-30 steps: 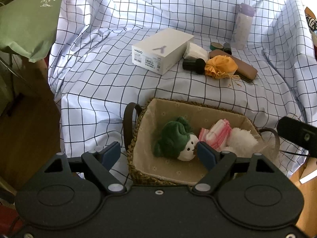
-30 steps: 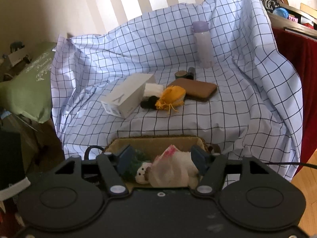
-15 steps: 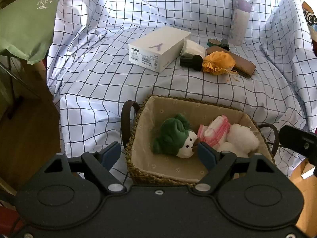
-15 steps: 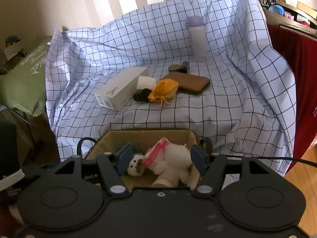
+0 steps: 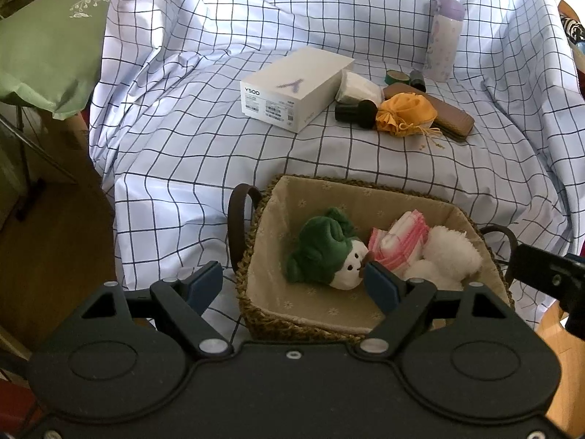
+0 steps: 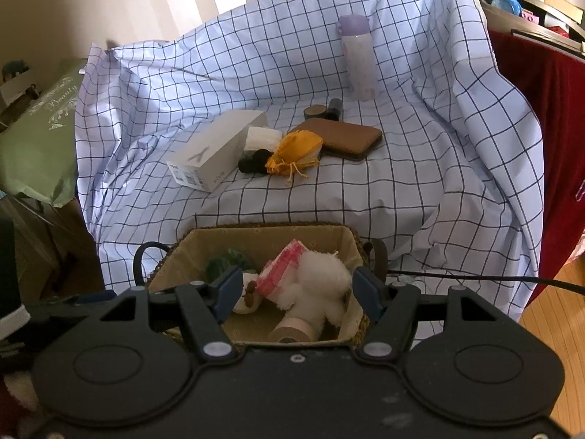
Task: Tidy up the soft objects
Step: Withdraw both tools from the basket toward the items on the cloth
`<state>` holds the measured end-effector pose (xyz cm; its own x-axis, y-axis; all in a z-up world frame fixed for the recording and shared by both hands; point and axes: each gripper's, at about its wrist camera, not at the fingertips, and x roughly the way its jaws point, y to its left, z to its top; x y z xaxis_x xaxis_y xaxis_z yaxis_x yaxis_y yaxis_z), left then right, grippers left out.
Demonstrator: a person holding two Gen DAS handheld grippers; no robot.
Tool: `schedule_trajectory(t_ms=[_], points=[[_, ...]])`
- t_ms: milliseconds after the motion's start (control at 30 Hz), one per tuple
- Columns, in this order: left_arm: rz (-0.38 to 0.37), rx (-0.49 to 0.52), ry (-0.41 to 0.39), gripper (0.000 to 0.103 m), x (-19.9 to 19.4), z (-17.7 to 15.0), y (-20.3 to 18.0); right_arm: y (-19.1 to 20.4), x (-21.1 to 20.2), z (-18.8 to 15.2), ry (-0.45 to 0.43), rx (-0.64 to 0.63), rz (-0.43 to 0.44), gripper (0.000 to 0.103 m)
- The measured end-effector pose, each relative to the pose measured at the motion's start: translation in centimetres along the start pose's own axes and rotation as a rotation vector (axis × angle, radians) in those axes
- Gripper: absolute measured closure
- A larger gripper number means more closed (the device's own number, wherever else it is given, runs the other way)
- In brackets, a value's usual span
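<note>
Checked cloth [image 5: 226, 139] covers the whole surface, and my woven basket [image 5: 256, 256] sits at its near edge. Inside: a green-hatted plush [image 5: 321, 252] on its side, a pink-striped cloth [image 5: 400, 239] beside it, a fluffy white toy [image 6: 318, 285] touching that cloth. My left gripper [image 5: 292, 285] hangs spread, empty. My right gripper [image 6: 296, 291] is opening above the white toy, which a second ago sat up between its pads and now lies in the basket.
</note>
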<state>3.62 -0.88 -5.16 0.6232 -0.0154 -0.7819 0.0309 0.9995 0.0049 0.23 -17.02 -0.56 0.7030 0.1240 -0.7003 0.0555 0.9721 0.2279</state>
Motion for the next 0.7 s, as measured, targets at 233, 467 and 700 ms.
schedule_trajectory(t_ms=[233, 467, 700], points=[[0.003, 0.003, 0.003, 0.022, -0.1, -0.2, 0.1, -0.3, 0.5, -0.3, 0.029, 0.011, -0.016, 0.033], [0.004, 0.007, 0.01, 0.022, -0.1, -0.4, 0.0, -0.6, 1.1, -0.5, 0.062, 0.027, -0.03, 0.03], [0.004, 0.019, 0.025, 0.022, 0.1, -0.6, -0.3, -0.9, 1.5, -0.6, 0.084, 0.04, -0.034, 0.026]])
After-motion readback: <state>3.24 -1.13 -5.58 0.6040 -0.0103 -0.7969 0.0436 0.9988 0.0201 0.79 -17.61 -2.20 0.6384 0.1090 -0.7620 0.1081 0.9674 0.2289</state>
